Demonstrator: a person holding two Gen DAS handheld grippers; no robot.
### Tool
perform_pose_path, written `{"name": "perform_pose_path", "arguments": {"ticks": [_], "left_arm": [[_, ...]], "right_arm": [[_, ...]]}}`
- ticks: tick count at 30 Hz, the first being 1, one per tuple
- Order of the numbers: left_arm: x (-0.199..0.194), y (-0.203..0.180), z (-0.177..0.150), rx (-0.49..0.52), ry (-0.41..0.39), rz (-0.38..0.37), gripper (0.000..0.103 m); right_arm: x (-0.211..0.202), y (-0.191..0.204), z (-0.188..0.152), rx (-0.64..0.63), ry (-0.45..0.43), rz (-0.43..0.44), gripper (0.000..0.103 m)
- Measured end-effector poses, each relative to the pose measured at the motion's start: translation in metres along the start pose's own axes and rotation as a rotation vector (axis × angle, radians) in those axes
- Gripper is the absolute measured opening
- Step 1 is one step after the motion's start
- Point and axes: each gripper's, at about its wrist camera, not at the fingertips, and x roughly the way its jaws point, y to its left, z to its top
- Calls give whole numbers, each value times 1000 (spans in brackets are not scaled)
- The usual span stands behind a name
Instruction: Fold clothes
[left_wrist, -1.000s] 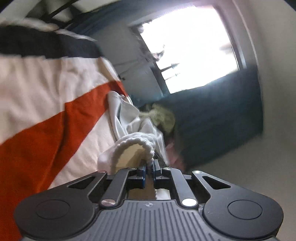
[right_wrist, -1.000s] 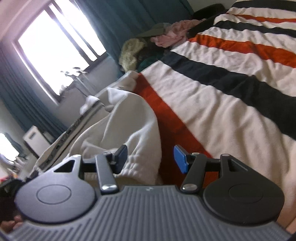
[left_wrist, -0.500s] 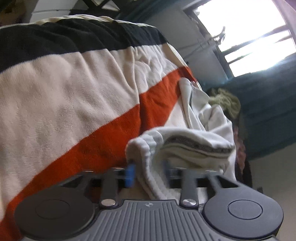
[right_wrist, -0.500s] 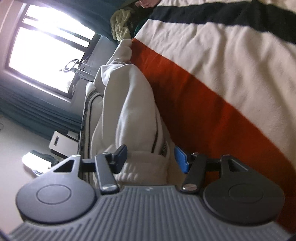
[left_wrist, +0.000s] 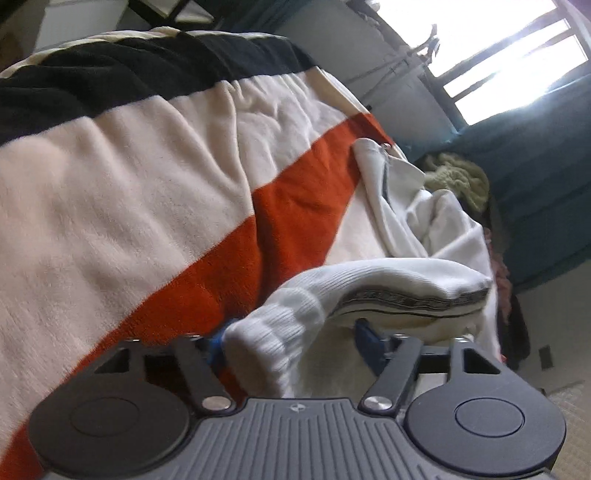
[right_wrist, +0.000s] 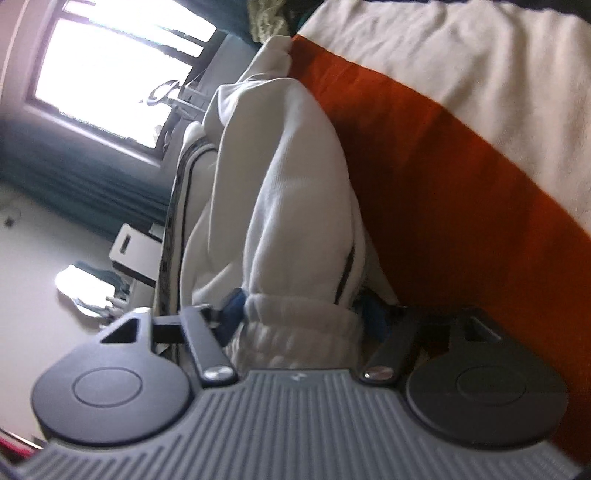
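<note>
A white sweatshirt-like garment (left_wrist: 436, 225) with a dark patterned trim lies on a striped blanket (left_wrist: 129, 192). In the left wrist view its ribbed cuff (left_wrist: 284, 332) lies between the wide-open blue pads of my left gripper (left_wrist: 291, 339). In the right wrist view the garment (right_wrist: 295, 192) runs away from me, and its ribbed hem (right_wrist: 299, 336) sits between the blue pads of my right gripper (right_wrist: 301, 314), which stands open around it. The pads are partly hidden by cloth.
The blanket (right_wrist: 480, 110) has cream, orange and black stripes. Beyond the bed are a bright window (left_wrist: 509, 55), teal curtains (left_wrist: 546, 177), and a pile of yellowish and pink clothes (left_wrist: 458, 177). A white appliance (right_wrist: 133, 251) stands on the floor.
My left gripper has opened wide and let go of the cuff, which now lies loose between its pads. Both cameras have rolled and dropped closer to the blanket. The right gripper stays open around the hem.
</note>
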Motion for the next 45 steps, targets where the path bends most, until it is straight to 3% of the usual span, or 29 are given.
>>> {"name": "perform_pose_path", "arguments": {"ticks": [3, 6, 11, 17, 20, 24, 28, 32, 34, 35, 36, 37, 39, 42, 45], "left_arm": [[-8, 0, 0, 5, -34, 12, 40], [-26, -7, 7, 20, -79, 4, 21], [-59, -11, 55, 7, -188, -3, 18], [-96, 13, 171, -23, -284, 63, 16], [-109, 29, 227, 30, -317, 139, 16], [-97, 51, 279, 112, -323, 284, 16], [-62, 71, 296, 122, -260, 345, 17], [-46, 85, 290, 97, -225, 360, 26], [-49, 86, 286, 89, -202, 376, 49], [-52, 84, 284, 89, -189, 387, 64], [-58, 80, 280, 94, -189, 385, 71], [-66, 76, 275, 103, -195, 375, 74], [-81, 60, 261, 140, -206, 353, 81], [-102, 30, 237, 207, -217, 322, 83], [-123, -6, 205, 277, -231, 272, 84]], "right_arm": [[-4, 2, -4, -23, -10, 7, 36], [-13, 20, -17, -76, -28, 29, 27], [-15, 68, -79, -171, 5, 97, 23], [32, 146, -147, -147, 127, 293, 22], [72, 198, -176, -168, 200, 353, 23], [127, 246, -207, -166, 290, 391, 23], [177, 253, -223, -145, 389, 335, 24], [191, 246, -221, -147, 460, 315, 34], [190, 244, -216, -135, 484, 325, 45], [187, 244, -213, -125, 490, 335, 59], [182, 243, -210, -115, 490, 343, 77], [175, 246, -211, -121, 484, 334, 84], [161, 252, -211, -141, 471, 316, 85], [135, 258, -200, -247, 434, 308, 85], [101, 267, -183, -383, 337, 293, 85]]}}
